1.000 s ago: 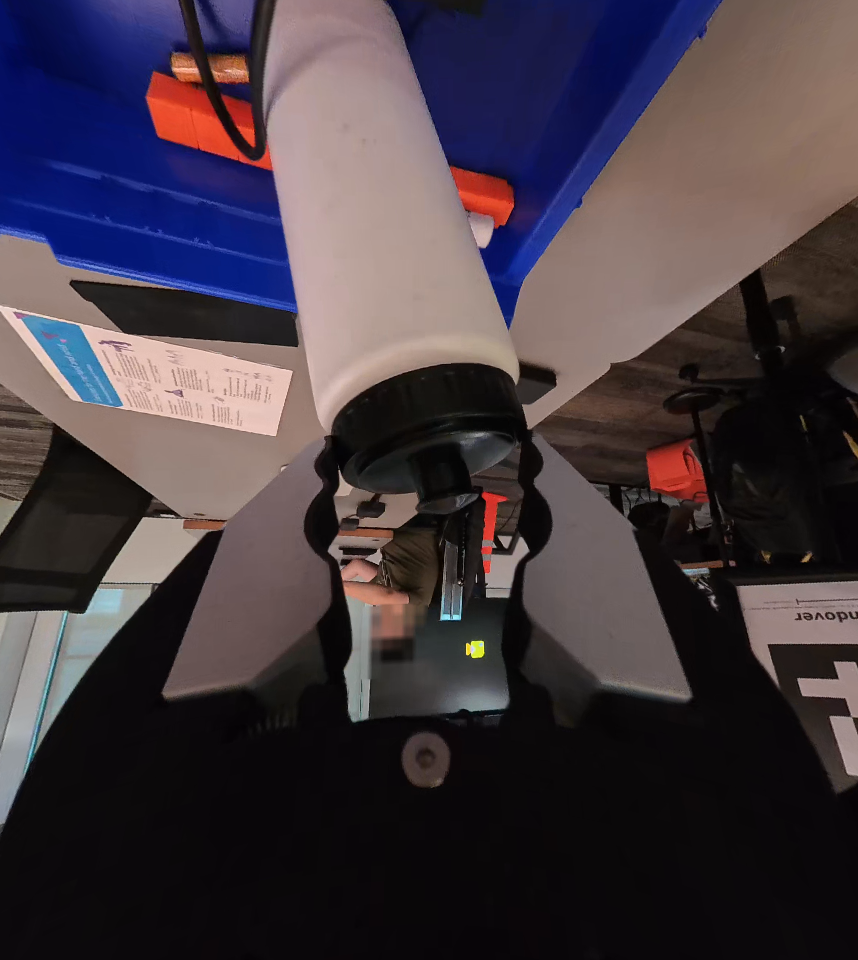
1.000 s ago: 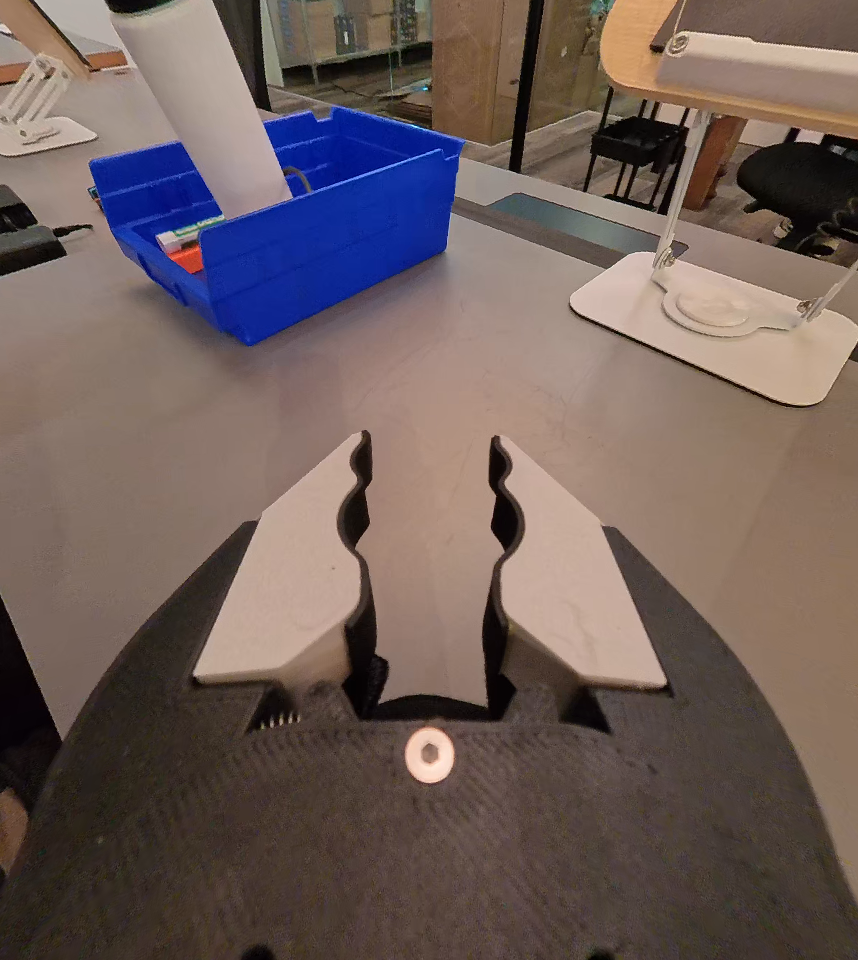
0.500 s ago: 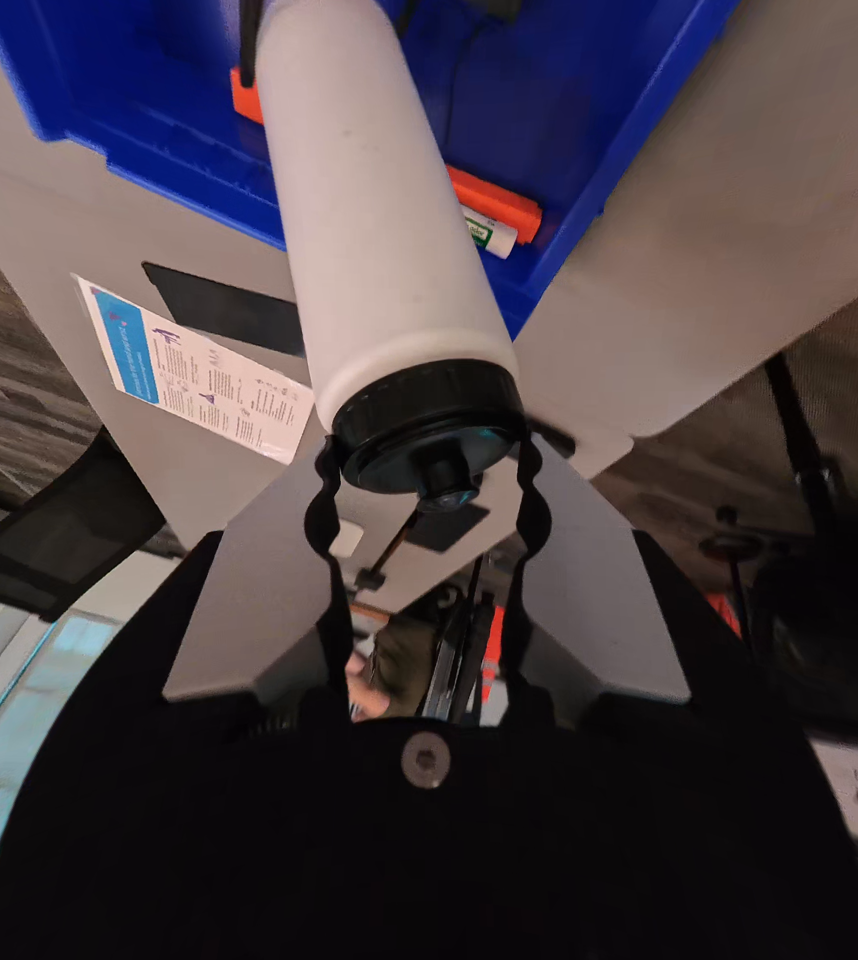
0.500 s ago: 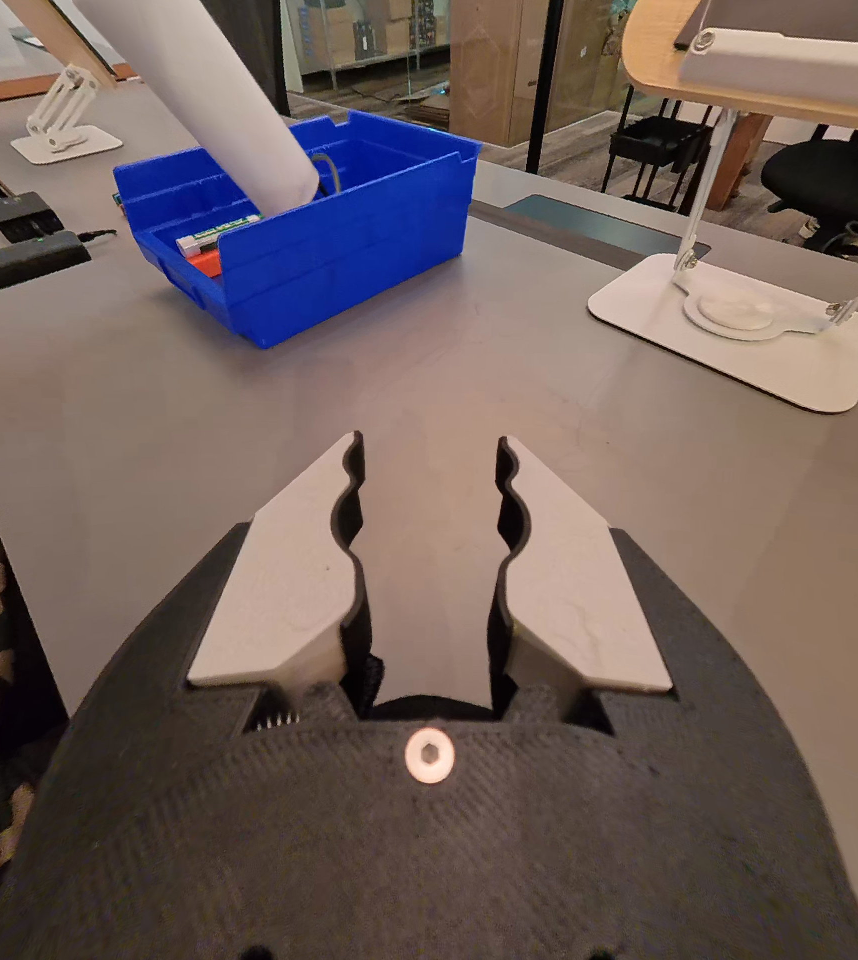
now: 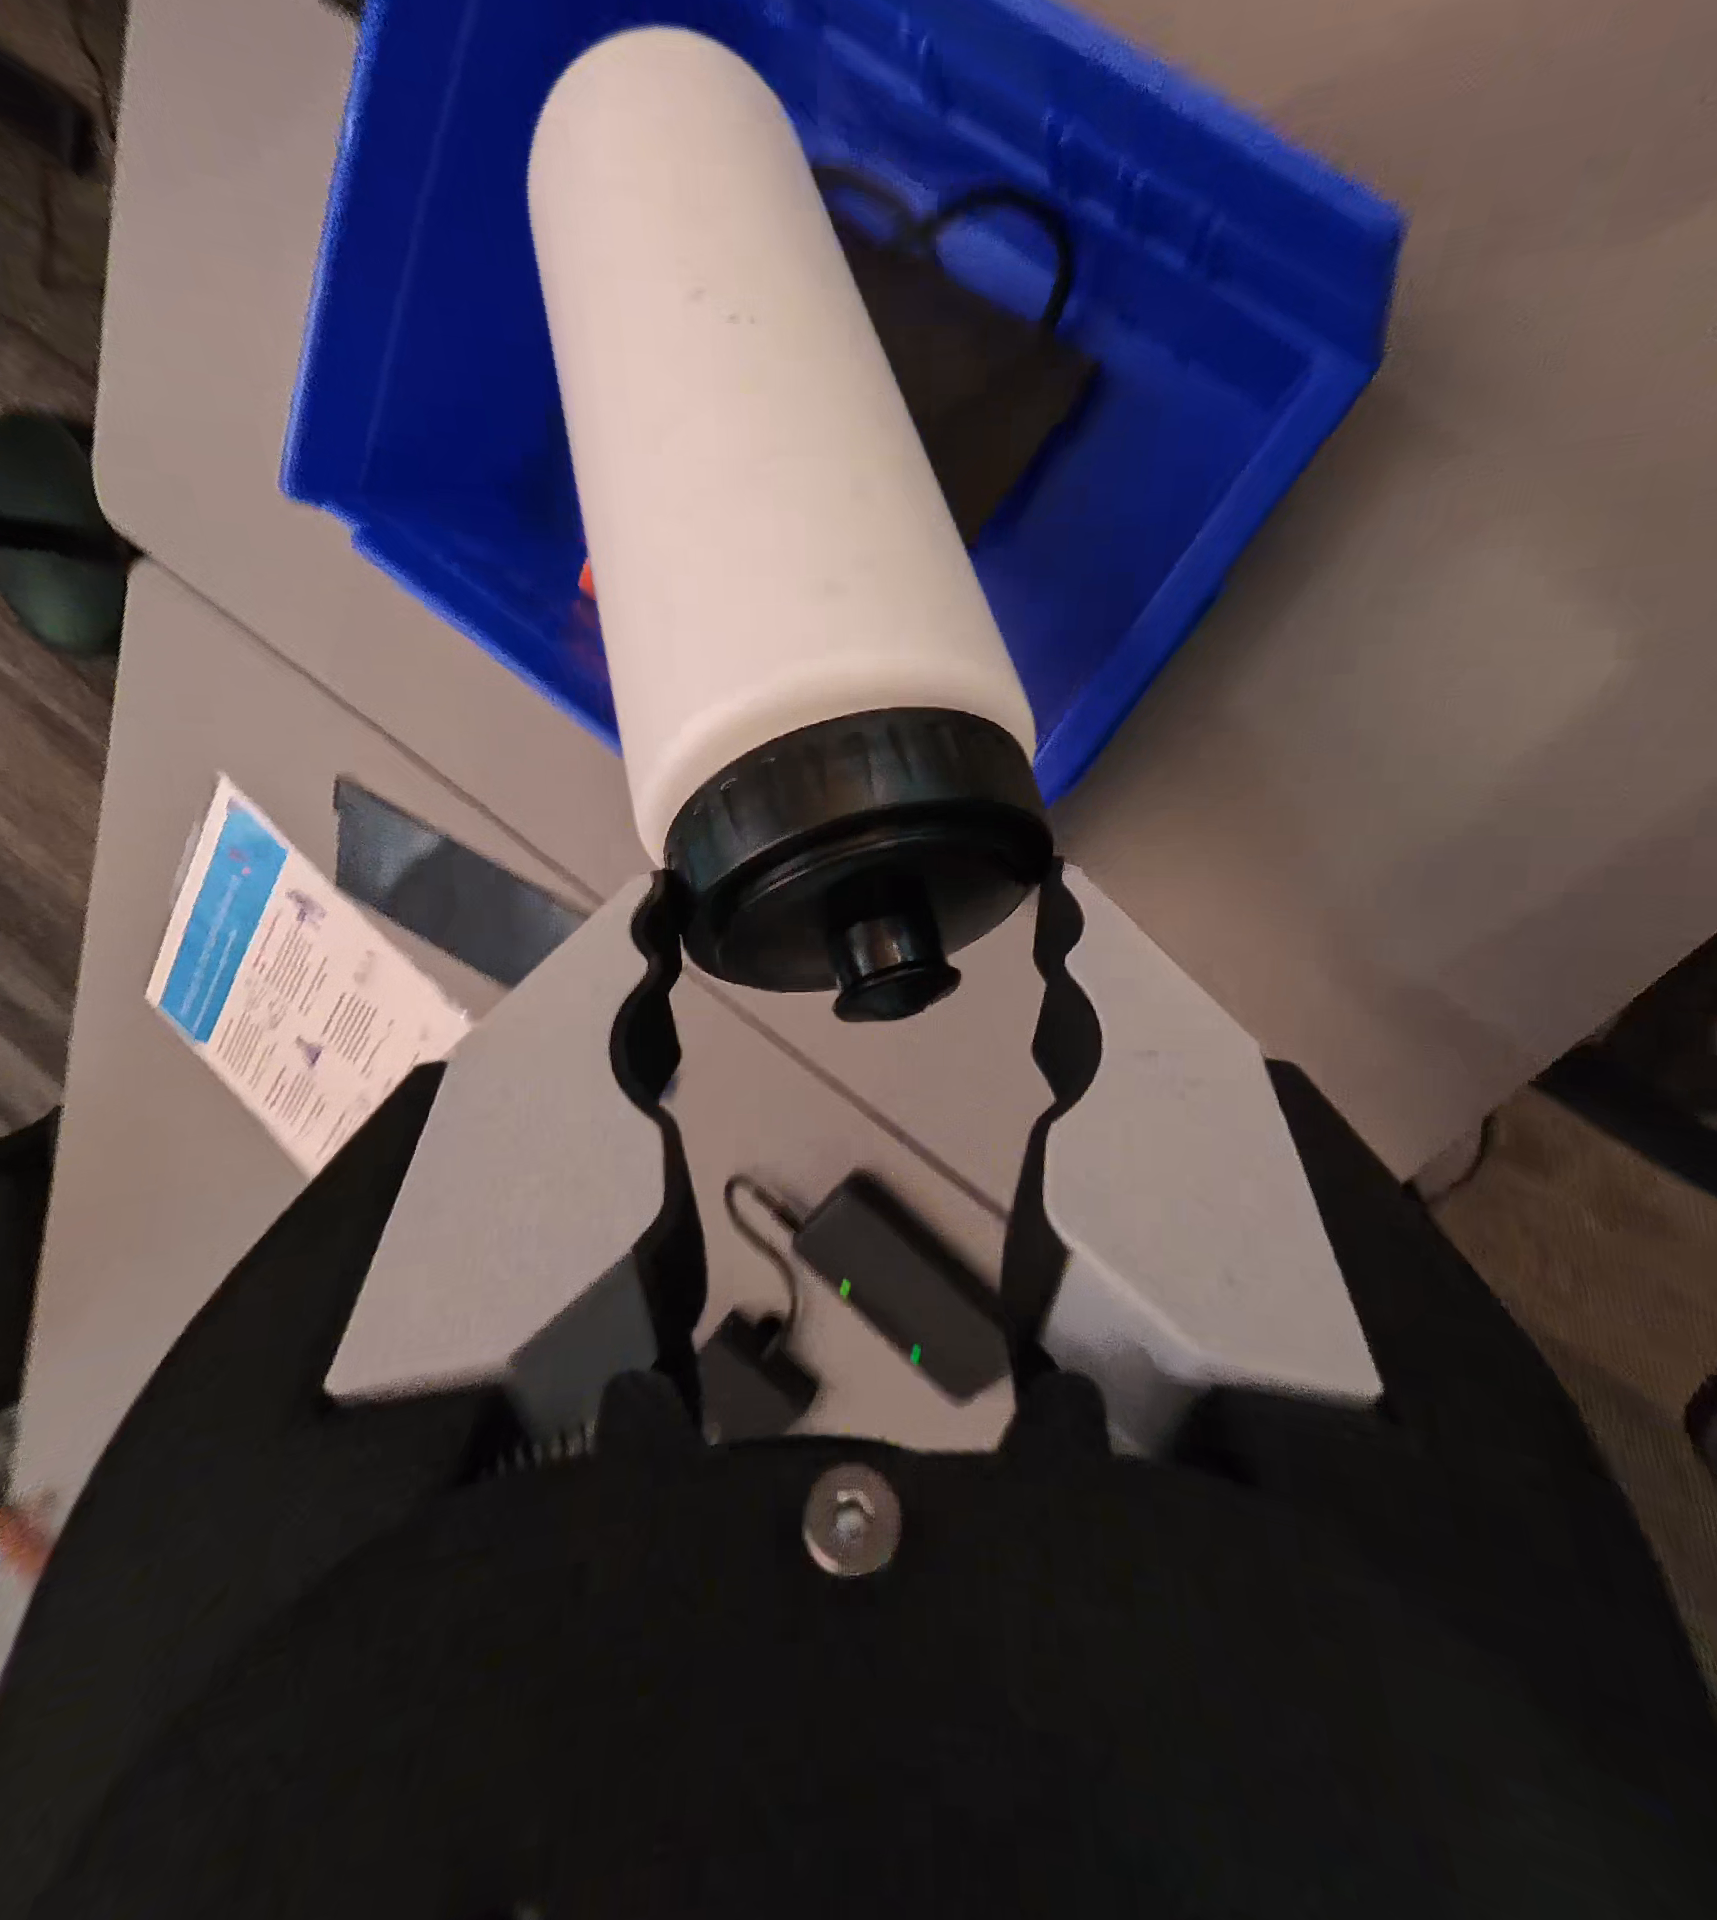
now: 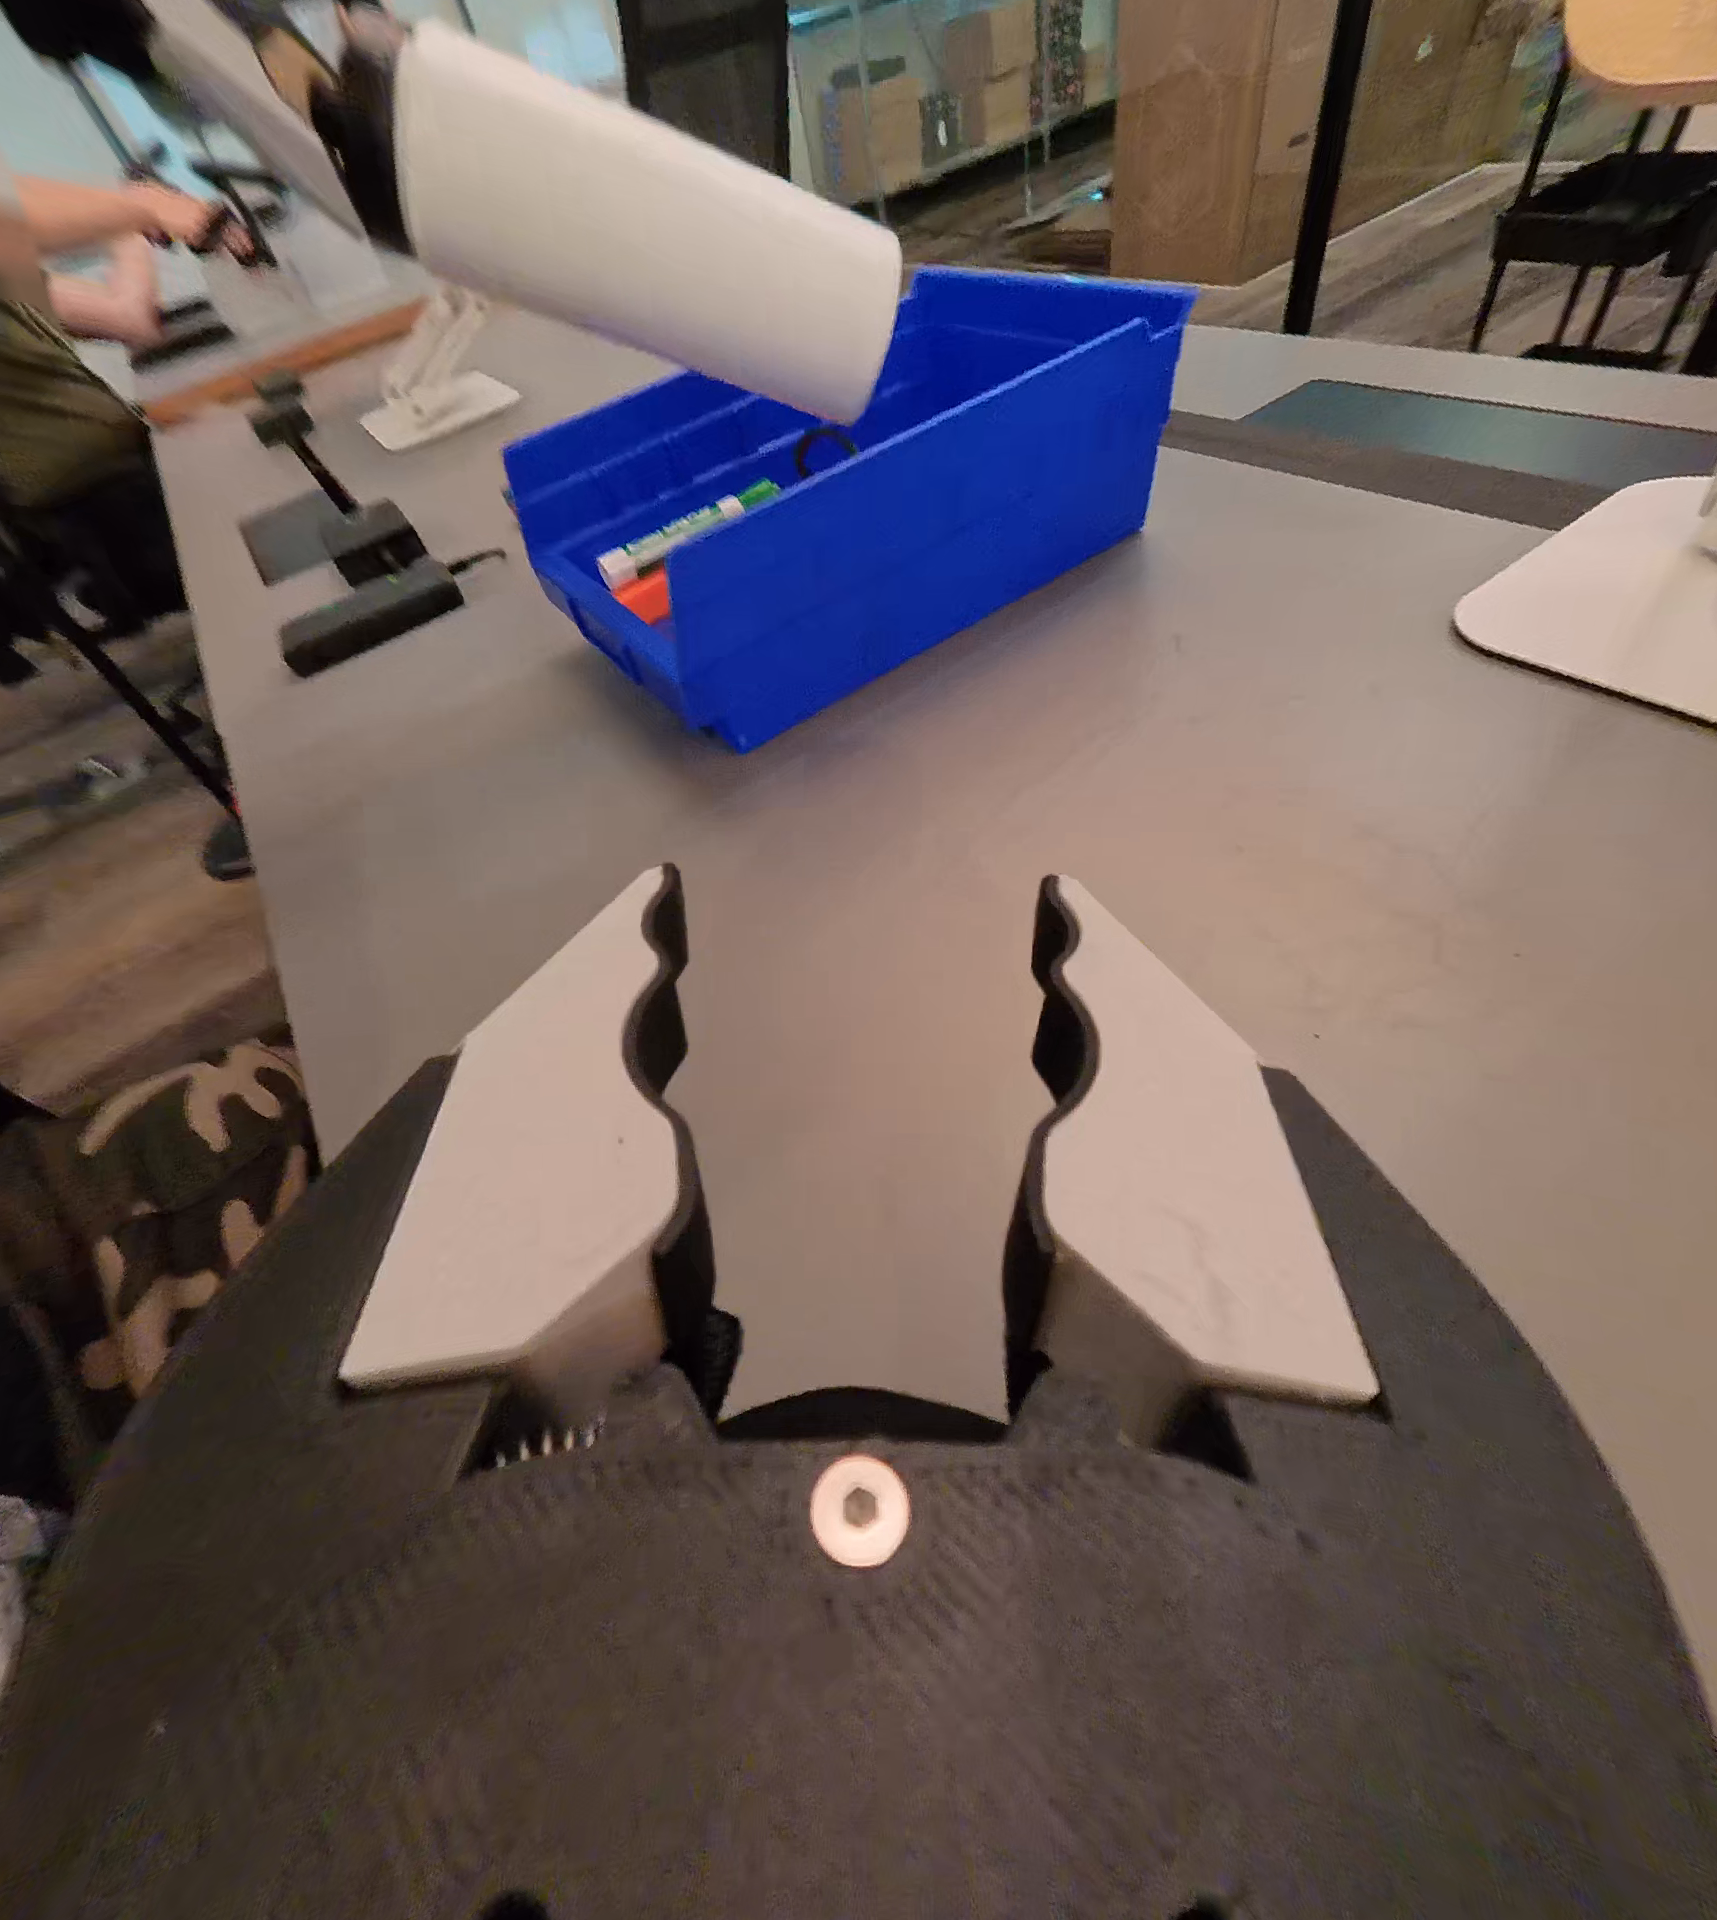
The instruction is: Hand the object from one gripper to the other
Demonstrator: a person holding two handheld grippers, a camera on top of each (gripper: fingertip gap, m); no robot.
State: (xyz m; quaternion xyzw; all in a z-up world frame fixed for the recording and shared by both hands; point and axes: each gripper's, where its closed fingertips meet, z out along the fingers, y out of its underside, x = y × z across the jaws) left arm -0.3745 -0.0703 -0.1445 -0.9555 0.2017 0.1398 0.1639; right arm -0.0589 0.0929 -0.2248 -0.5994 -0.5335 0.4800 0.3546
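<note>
A white bottle (image 5: 750, 436) with a black cap (image 5: 859, 842) is held by my left gripper (image 5: 854, 894), whose fingertips are shut on the cap. The bottle body points away over the blue bin (image 5: 1197, 343). In the right wrist view the bottle (image 6: 636, 218) hangs tilted in the air above the blue bin (image 6: 895, 582), its cap end out of sight at the upper left. My right gripper (image 6: 859, 894) is open and empty, low over the grey table (image 6: 1301, 883), well short of the bottle.
The bin holds a green-and-white marker (image 6: 682, 530), an orange object (image 6: 646, 597) and a black cable. A black power brick (image 6: 371, 629) lies left of the bin. A white stand base (image 6: 1643, 613) sits at the right. A printed sheet (image 5: 298, 977) lies on the table. A person sits at the far left. There is about 35 cm between the tips of the two grippers.
My left gripper has lifted the bottle out of the bin and tilted it toward horizontal. My right gripper has opened wider and moved closer to the bin.
</note>
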